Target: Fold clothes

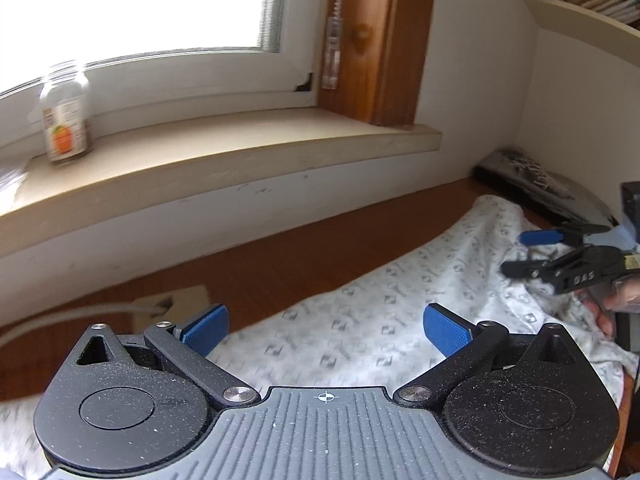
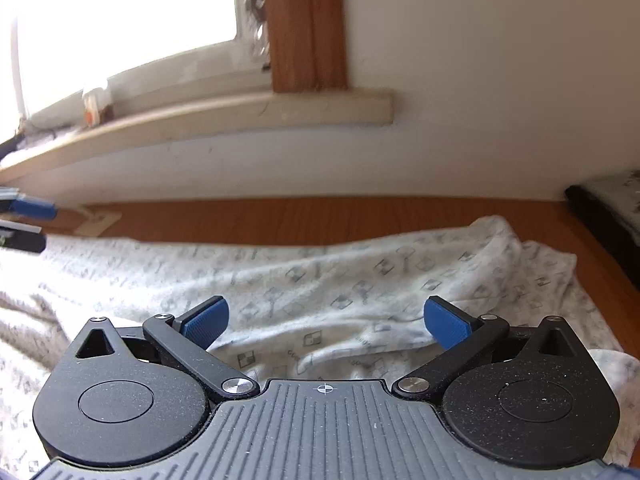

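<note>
A white garment [image 1: 380, 332] with a grey print lies spread along the wooden table [image 1: 256, 264], rumpled at its far right end [image 2: 500, 256]. My left gripper [image 1: 326, 326] hovers over the cloth near the window side, its blue pads wide apart with nothing between them. My right gripper [image 2: 326, 320] hangs above the folds [image 2: 328, 344] at the right part of the garment, open and holding nothing. In the left wrist view the right gripper [image 1: 520, 254] shows at the right edge, above the cloth. The left gripper's fingers [image 2: 28, 206] show at the left edge of the right wrist view.
A windowsill [image 1: 224, 148] runs along the wall behind the table, with a glass jar [image 1: 64, 116] on it. A beige socket box [image 1: 168, 306] with a white cable lies on the table's left. A dark flat object [image 1: 532, 184] sits in the far right corner under a bookshelf [image 1: 580, 12].
</note>
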`<state>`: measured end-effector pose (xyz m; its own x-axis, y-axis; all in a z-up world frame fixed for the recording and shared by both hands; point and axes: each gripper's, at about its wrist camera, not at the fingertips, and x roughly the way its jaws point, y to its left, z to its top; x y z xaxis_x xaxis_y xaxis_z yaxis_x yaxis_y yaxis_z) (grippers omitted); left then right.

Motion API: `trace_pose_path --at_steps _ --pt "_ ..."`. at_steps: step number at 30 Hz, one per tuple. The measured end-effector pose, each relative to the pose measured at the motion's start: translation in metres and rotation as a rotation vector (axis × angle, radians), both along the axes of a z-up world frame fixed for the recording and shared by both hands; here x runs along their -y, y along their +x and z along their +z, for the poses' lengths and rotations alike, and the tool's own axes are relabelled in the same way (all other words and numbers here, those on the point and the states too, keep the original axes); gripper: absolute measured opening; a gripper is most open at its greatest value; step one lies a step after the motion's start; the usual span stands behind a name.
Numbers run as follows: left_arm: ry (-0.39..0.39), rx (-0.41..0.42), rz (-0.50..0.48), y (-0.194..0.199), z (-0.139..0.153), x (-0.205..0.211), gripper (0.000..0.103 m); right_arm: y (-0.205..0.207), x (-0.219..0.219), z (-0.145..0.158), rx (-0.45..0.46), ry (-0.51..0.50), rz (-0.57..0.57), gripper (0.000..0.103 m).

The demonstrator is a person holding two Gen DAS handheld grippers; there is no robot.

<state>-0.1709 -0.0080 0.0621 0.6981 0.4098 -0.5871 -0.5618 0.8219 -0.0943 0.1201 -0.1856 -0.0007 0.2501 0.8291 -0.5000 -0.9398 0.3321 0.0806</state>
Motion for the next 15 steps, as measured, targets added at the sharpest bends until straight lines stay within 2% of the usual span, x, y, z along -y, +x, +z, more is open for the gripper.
trace_pose_path --at_steps 3,8,11,15 --pt "-0.017 -0.004 0.056 -0.024 0.005 0.006 0.103 -0.001 0.019 0.009 0.019 0.097 0.004 0.103" --pt "0.043 0.017 0.121 -0.080 0.006 0.017 0.103 -0.012 0.056 0.030 0.109 0.200 0.004 0.103" --pt "0.031 0.023 0.132 -0.105 0.000 0.018 0.103 -0.017 0.077 0.037 0.094 0.244 -0.045 0.103" --pt "0.049 0.006 0.117 -0.126 -0.005 0.015 0.103 -0.032 0.101 0.037 0.067 0.353 -0.176 0.103"
